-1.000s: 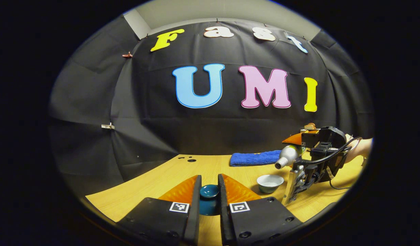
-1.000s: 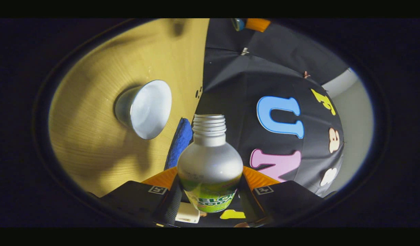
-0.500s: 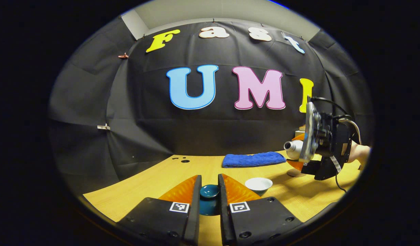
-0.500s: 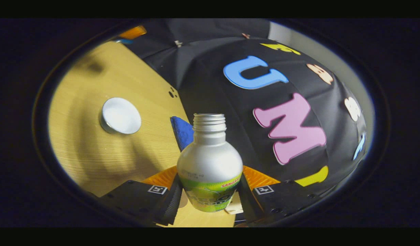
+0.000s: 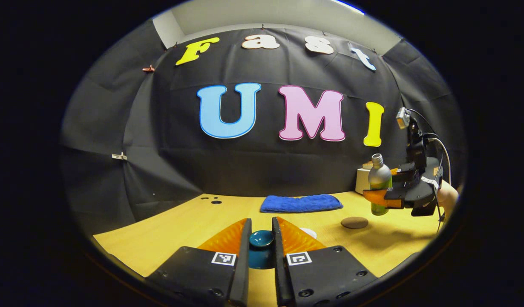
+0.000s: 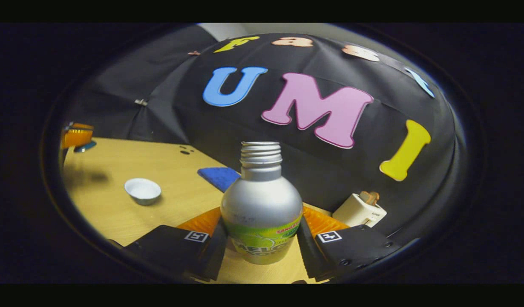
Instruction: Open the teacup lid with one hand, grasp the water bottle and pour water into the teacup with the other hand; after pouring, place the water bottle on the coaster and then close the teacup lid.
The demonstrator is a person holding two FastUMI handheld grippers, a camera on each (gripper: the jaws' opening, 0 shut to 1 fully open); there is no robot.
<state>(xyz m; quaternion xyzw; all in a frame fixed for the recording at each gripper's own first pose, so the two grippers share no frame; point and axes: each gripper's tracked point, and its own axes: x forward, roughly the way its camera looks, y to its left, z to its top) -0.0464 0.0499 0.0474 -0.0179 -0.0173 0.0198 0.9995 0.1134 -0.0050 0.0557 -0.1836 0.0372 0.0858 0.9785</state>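
Note:
My left gripper (image 5: 261, 239) is shut on the dark teal teacup lid (image 5: 261, 238), held above the wooden table. Just right of its fingers peeks the rim of the white teacup (image 5: 309, 232); the right gripper view has the teacup (image 6: 142, 190) uncovered at the left. My right gripper (image 6: 262, 230) is shut on the silver water bottle (image 6: 262, 204) with a green label and no cap. In the left gripper view the bottle (image 5: 379, 184) is upright in the air at the right, above and just right of the round dark coaster (image 5: 354, 222). The left gripper (image 6: 76, 137) with the lid also appears at the far left.
A folded blue towel (image 5: 301, 203) lies at the back of the table (image 5: 168, 234) near the wall. A small cream box (image 6: 359, 209) stands at the back right. A hand (image 5: 448, 197) holds the right gripper, with a cable trailing from it.
The right gripper has swung the bottle from lying tilted toward the teacup back to upright and carried it right, away from the cup and toward the coaster. The left gripper keeps holding the lid.

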